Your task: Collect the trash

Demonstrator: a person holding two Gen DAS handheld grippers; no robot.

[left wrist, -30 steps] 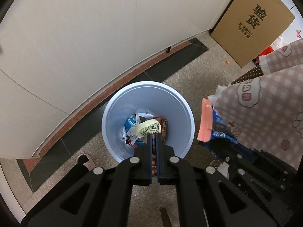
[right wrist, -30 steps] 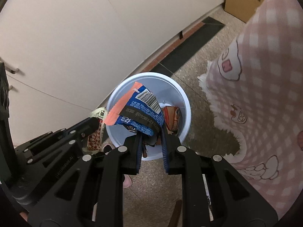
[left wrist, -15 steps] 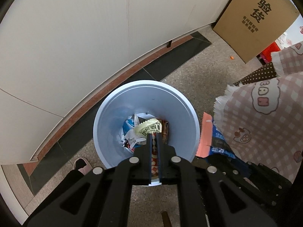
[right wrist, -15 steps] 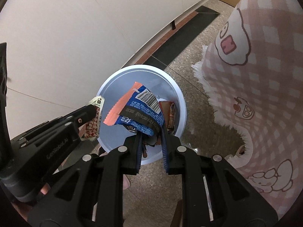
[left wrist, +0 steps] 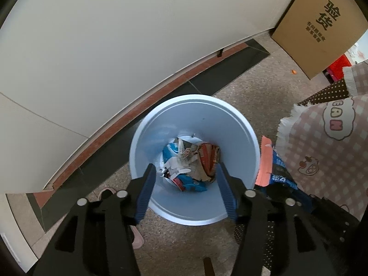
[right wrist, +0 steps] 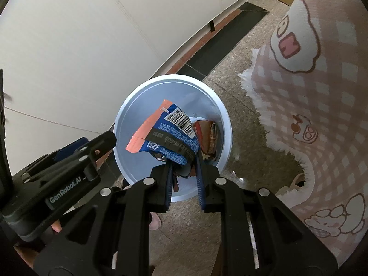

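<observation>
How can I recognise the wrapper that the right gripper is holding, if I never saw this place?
Find the pale blue bin on the speckled floor by the white wall. Directly over its mouth, the right gripper pinches a crumpled blue wrapper. Unlike the trash lying in the bin, it has an orange edge and a white barcode.

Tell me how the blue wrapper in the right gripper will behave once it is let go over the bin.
The wrapper looks crinkled and thin, so probably floppy and very light. Held by one end in the right gripper, it fans out over the bin, so it may flutter down and could catch on the rim.
</observation>
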